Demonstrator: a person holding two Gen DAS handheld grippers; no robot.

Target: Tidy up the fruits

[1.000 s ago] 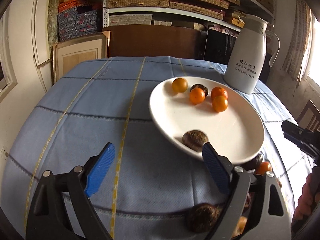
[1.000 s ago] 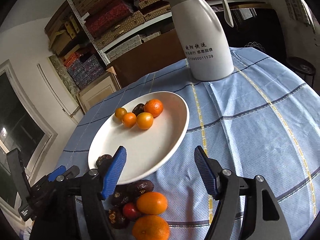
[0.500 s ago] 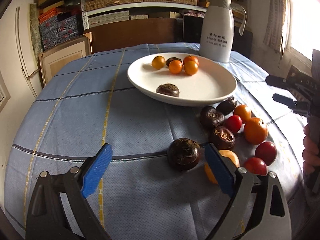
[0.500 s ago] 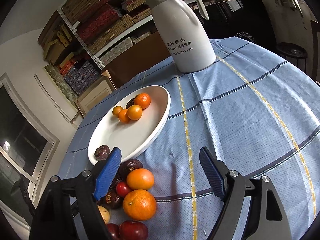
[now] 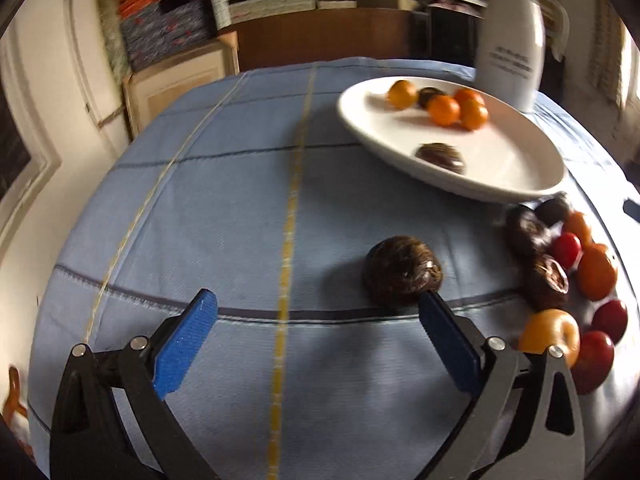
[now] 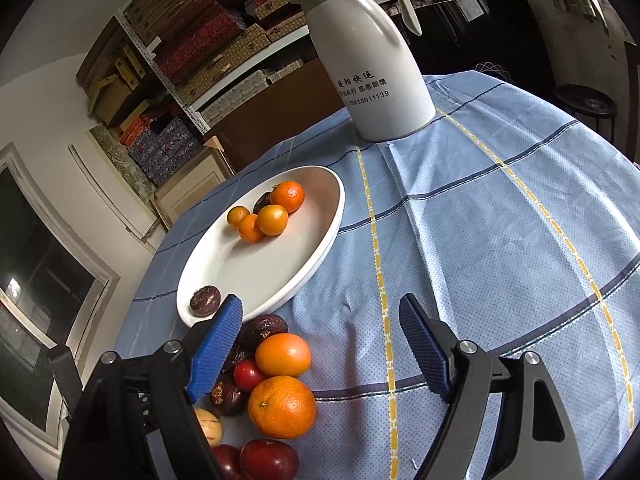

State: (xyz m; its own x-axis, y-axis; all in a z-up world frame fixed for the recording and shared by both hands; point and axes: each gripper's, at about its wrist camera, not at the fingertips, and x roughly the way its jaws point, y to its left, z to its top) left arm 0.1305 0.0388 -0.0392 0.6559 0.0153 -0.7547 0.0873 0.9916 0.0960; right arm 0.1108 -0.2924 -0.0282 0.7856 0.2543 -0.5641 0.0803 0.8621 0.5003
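Observation:
A white plate (image 5: 516, 168) (image 6: 316, 248) holds several small oranges (image 5: 444, 110) (image 6: 272, 219) and a dark brown fruit (image 5: 440, 157) (image 6: 205, 300). A lone dark brown fruit (image 5: 402, 276) lies on the blue cloth just beyond my left gripper's right fingertip. My left gripper (image 5: 316, 322) is open and empty. A pile of oranges (image 6: 282, 406), red fruits (image 6: 248, 375) and dark fruits (image 6: 264, 328) lies near the plate's front edge; it also shows in the left wrist view (image 5: 560, 280). My right gripper (image 6: 320, 334) is open and empty, its left finger over the pile.
A white thermos jug (image 6: 372, 64) (image 5: 510, 40) stands behind the plate. The round table carries a blue checked cloth (image 6: 500, 240). Shelves of boxes (image 6: 208, 40) and a wooden cabinet (image 5: 176, 76) stand beyond the table.
My left gripper has pulled back from the plate, where a dark fruit now lies, and swung left and closer to the lone dark fruit. My right gripper has drawn back over the pile.

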